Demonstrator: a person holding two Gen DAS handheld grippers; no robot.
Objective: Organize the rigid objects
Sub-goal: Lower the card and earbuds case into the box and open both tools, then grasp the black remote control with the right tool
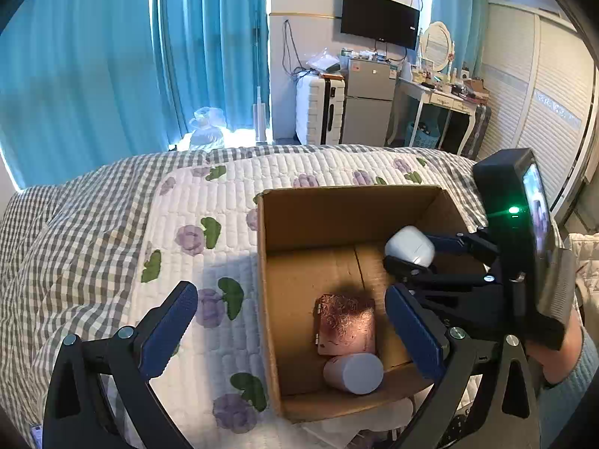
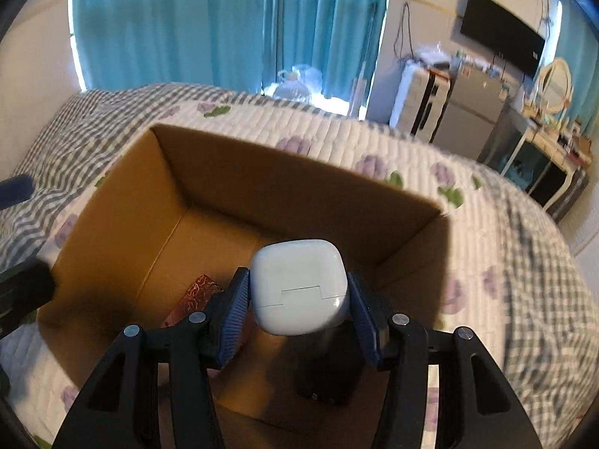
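An open cardboard box point(image 1: 299, 217) point(image 2: 284, 172) stands on the bed. Inside lie a pink patterned box point(image 1: 346, 323) point(image 2: 194, 293) and a white cylinder point(image 1: 353, 372) on its side. My right gripper point(image 2: 299, 299) point(image 1: 406, 258) is shut on a white earbud case point(image 2: 299, 284) point(image 1: 410, 245) and holds it above the box's inside, near its right wall. My left gripper point(image 1: 295, 331) is open and empty, with the box's left wall between its fingers. A dark object point(image 2: 329, 370) in the box shows below the case.
The bed has a quilted floral cover point(image 1: 209, 202) with a grey check blanket point(image 1: 56, 232). Teal curtains point(image 1: 112, 56), a white suitcase point(image 1: 318, 108), a small fridge point(image 1: 368, 101) and a dressing table point(image 1: 445, 93) stand beyond the bed.
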